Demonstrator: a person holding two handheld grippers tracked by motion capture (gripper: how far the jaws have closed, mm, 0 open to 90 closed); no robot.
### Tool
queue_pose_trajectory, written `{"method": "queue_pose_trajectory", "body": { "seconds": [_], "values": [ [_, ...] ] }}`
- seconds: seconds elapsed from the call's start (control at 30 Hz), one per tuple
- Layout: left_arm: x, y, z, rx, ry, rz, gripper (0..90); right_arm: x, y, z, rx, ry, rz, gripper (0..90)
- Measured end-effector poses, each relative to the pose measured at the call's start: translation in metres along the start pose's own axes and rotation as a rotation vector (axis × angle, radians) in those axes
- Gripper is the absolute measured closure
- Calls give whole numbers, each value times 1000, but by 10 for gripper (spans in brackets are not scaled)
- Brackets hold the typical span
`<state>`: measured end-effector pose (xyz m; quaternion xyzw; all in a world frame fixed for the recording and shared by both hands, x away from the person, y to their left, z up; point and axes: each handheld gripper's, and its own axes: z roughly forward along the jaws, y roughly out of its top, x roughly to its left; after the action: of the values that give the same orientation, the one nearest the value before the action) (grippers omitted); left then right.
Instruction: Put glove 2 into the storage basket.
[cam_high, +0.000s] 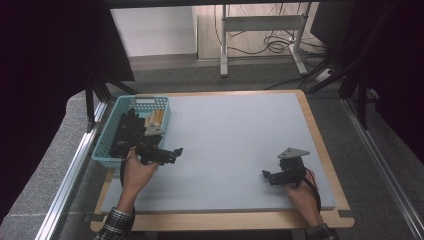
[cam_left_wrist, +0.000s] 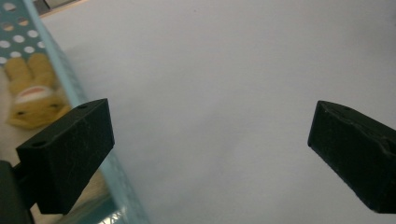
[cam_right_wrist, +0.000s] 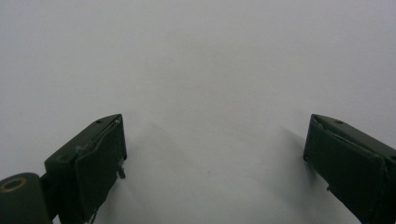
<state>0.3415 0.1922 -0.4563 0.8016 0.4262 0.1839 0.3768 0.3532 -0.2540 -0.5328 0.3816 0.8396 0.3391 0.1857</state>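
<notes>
My left gripper (cam_high: 175, 151) hovers over the grey mat just right of the blue basket (cam_high: 107, 137); its jaws stand wide apart with nothing between them (cam_left_wrist: 210, 144). A yellow plush toy (cam_left_wrist: 32, 91) lies inside the basket, beside dark items (cam_high: 125, 130). My right gripper (cam_high: 266, 175) is held low over the mat at the front right, open and empty (cam_right_wrist: 215, 154). A grey three-cornered plate (cam_high: 293, 152) sits on top of it.
The grey mat (cam_high: 235, 135) covers a wooden table (cam_high: 320, 145). The basket's perforated wall (cam_left_wrist: 60, 79) runs along the left of the left gripper view. Metal rails (cam_high: 70, 175) flank the table, and a desk frame with cables (cam_high: 270, 40) stands behind it.
</notes>
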Motion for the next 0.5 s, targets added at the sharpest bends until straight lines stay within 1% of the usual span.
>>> {"method": "queue_pose_trajectory", "body": {
  "seconds": [0.27, 0.4, 0.5],
  "values": [
    [-20, -2, 11, -14, -42, 24, 7, 0, 0, 0, 0, -1, 1, 54],
    [-30, -4, 17, -12, -53, 44, 5, 0, 0, 0, 0, -2, 1, 54],
    [-39, -6, 23, -17, -72, 56, 3, 0, 0, 0, 0, -1, 2, 54]
  ]
}}
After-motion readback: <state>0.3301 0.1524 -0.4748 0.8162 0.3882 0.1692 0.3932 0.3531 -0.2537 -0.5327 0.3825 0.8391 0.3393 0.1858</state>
